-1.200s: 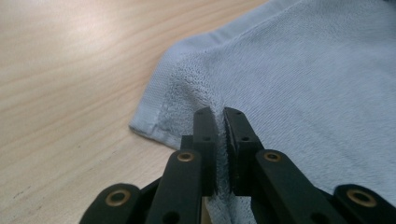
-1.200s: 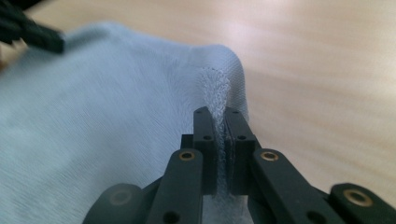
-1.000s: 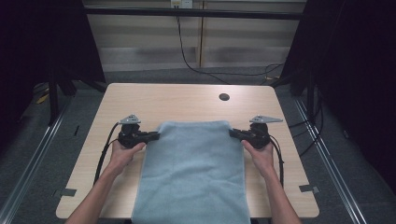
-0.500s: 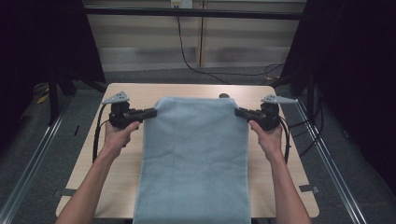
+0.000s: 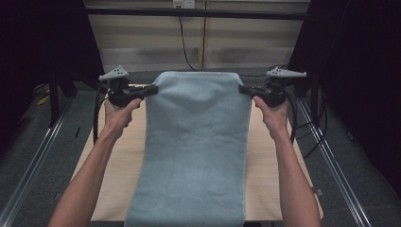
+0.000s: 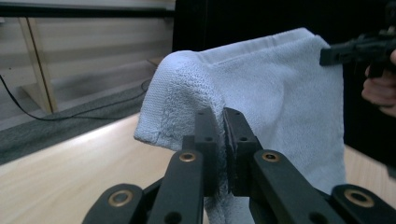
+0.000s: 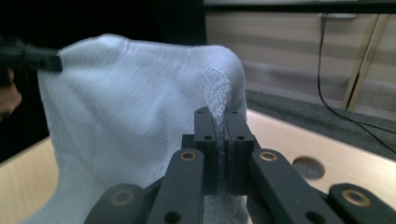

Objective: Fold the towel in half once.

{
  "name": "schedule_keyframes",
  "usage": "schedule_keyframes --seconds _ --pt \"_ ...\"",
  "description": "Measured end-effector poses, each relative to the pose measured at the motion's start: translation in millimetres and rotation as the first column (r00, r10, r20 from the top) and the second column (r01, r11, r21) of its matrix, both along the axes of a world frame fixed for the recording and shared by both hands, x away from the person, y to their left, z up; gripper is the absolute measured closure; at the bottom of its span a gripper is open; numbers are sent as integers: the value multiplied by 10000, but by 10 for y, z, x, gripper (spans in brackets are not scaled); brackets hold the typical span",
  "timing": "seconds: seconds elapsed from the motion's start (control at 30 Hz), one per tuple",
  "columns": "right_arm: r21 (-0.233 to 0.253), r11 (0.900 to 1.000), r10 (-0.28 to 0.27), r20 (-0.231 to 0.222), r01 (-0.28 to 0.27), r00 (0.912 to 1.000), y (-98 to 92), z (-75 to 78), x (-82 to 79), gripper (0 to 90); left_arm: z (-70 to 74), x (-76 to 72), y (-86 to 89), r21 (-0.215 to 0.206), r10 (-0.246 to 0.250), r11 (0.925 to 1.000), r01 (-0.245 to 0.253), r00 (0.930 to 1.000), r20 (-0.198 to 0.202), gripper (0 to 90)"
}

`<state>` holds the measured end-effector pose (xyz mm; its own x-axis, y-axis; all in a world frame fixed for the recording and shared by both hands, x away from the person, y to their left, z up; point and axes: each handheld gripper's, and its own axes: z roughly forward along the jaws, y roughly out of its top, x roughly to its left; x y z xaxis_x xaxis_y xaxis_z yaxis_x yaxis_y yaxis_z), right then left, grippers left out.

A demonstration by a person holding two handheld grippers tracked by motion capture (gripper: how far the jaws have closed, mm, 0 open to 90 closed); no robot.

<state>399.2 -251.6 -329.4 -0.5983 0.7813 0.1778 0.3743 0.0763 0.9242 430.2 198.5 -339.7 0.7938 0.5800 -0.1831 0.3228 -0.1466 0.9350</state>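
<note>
You hold a pale blue towel (image 5: 196,146) up by its two top corners, one gripper at each. Your left gripper (image 5: 150,89) has its fingers (image 6: 208,140) clenched on the towel's left top corner; in the left gripper view the terry cloth is pinched flat between them and a fold of hem bulges over the tips. Your right gripper (image 5: 244,89) has its fingers (image 7: 236,140) clamped the same way on the right top corner, cloth squeezed between them.

The top edge of the towel is stretched fairly level between the two grippers, raised above the far edge of the surface (image 5: 116,161). From there the towel slopes down toward you along the middle of the surface and runs past its near edge, out of the bottom of the high view. Bare wood shows on both sides of the cloth.

In the right gripper view a round hole (image 7: 306,167) in the surface sits just past the fingers, near the far edge. A black cable (image 5: 185,45) hangs on the wall panels behind.
</note>
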Motion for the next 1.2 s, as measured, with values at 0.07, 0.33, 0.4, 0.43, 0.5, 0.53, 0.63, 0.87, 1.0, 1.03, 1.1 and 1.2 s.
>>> schedule_keyframes --seconds 0.07,0.33,0.4,0.43,0.5,0.53,0.63,0.87,1.0,1.03,1.1,1.2 --pt "-226 9995 214 -94 -216 9997 27 -81 -139 864 -34 -59 11 180 -72 9998 72 10000 2 853" --pt "-514 9906 1253 -243 -1264 9918 80 -303 -871 864 -298 -741 213 237 -888 9957 890 9960 -106 853" --pt "-545 9887 1378 -344 -1396 9899 93 -334 -953 863 -325 -828 244 163 -995 9949 996 9950 -75 853" --pt "-824 9831 1593 -547 -1635 9857 140 -404 -1141 864 -370 -929 287 64 -1228 9924 1229 9923 -148 852" --pt "-990 9749 1922 -781 -1995 9782 175 -446 -1264 863 -455 -1126 362 102 -1389 9902 1393 9898 -307 852" --pt "-1286 9692 2002 -868 -2102 9759 211 -470 -1354 864 -491 -1206 391 76 -1465 9891 1468 9886 -338 852" --pt "-1603 9564 2259 -1244 -2443 9662 297 -584 -1606 863 -633 -1440 466 98 -1844 9826 1855 9805 -684 851" --pt "-1448 9422 2539 -2798 -3022 9259 394 -1134 -2059 863 -1226 -1843 447 1139 -2046 9663 2310 9571 -2051 851" --pt "-1620 9351 2438 -3511 -3152 9040 402 -1345 -2137 862 -1436 -1870 399 1491 -2015 9554 2551 9315 -3027 850" --pt "-1487 9429 2200 -3944 -2982 8922 371 -1481 -2147 863 -1514 -1870 384 1888 -1855 9481 2560 9272 -3255 849" --pt "-1408 9496 1991 -4196 -2802 8856 347 -1584 -2123 862 -1550 -1854 368 2165 -1816 9401 2634 9242 -3361 848" --pt "-1336 9524 1915 -4369 -2740 8789 339 -1647 -2067 863 -1608 -1789 341 2098 -1900 9374 2780 9131 -3607 846"
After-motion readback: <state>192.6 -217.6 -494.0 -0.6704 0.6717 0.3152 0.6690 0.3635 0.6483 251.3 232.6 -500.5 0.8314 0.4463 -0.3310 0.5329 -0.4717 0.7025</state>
